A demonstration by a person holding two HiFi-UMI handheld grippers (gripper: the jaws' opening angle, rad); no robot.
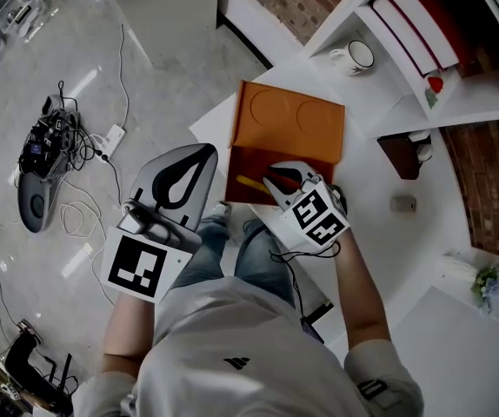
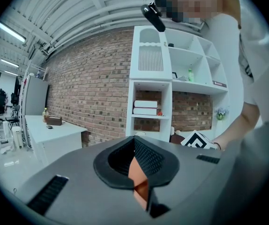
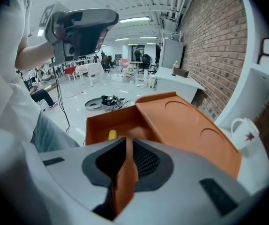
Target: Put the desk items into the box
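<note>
The orange box (image 1: 249, 163) at the table's (image 1: 380, 233) near edge lies open, with two round recesses in its lid (image 1: 295, 122) and a yellow item (image 1: 249, 182) inside. Above it the right gripper (image 1: 277, 179) has its jaws slightly parted; the left gripper (image 1: 208, 153) is closed.

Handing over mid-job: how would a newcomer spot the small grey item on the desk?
Find the open orange box on the white desk. To its right in the head view lies a small grey block. It lies alone on bare desktop, away from the white mug.
</note>
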